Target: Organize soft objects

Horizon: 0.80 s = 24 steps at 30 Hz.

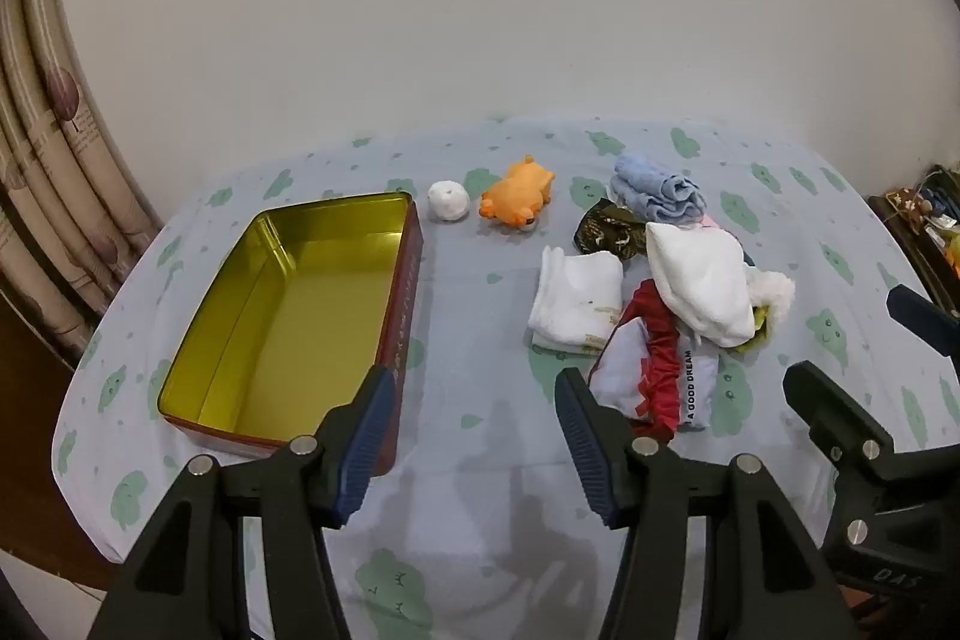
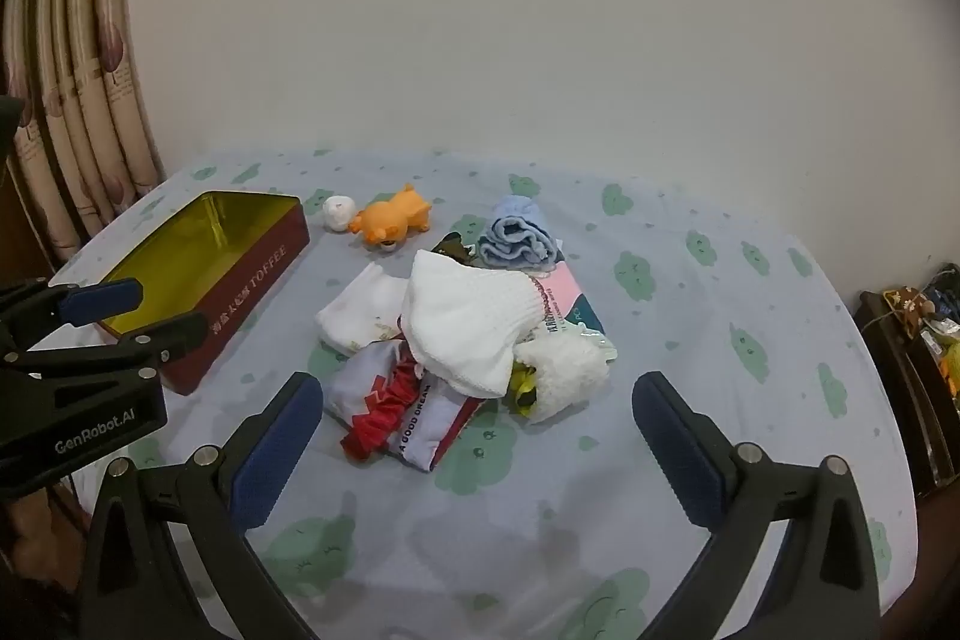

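Dim, even light; soft shadows; fisheye edges warped, dark

Most of the pile is buried, tbh. The white cloth (image 2: 474, 325) sits on top and covers most of the pink packet (image 2: 561, 298), so its print is too small to read. Something yellow-and-dark (image 2: 521, 388) pokes out between that cloth and the fluffy bit (image 2: 564, 370), can't tell what it is. The dark patterned thing (image 1: 609, 232) is half tucked under the blue towel (image 1: 657, 193).

Left finger (image 1: 363, 445) blocks the tin's (image 1: 288, 292) near corner. The shelf (image 2: 918, 340) on the right is cut off by the frame edge, and the stuff on it is too blurry to make out.
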Available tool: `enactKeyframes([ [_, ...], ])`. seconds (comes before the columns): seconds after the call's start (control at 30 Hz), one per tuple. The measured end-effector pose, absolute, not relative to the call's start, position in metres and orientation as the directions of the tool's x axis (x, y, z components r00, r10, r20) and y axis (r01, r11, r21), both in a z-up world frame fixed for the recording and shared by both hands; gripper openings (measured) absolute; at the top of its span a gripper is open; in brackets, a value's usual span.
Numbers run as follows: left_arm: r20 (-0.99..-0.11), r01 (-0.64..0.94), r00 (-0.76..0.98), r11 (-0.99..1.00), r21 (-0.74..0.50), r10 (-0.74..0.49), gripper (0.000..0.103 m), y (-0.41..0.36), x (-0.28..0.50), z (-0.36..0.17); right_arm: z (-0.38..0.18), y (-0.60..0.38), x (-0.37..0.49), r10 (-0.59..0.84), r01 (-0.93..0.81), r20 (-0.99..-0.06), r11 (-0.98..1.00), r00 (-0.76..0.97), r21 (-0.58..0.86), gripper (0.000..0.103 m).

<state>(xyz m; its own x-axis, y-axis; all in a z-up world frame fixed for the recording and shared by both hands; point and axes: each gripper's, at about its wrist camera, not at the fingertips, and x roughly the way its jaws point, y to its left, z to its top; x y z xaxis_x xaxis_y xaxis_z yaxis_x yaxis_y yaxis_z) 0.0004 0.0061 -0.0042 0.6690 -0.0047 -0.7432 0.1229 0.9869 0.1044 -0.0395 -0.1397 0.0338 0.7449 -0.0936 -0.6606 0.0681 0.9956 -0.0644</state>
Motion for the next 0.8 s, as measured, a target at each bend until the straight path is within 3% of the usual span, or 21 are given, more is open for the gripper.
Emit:
enactKeyframes([
  [0.8, -0.747, 0.118, 0.665, 0.987, 0.107, 0.001, 0.057, 0.008, 0.0012, -0.0057, 0.0318, -0.1377, -0.0401, -0.089, 0.066, -0.658, 0.996, 0.748, -0.059, 0.102],
])
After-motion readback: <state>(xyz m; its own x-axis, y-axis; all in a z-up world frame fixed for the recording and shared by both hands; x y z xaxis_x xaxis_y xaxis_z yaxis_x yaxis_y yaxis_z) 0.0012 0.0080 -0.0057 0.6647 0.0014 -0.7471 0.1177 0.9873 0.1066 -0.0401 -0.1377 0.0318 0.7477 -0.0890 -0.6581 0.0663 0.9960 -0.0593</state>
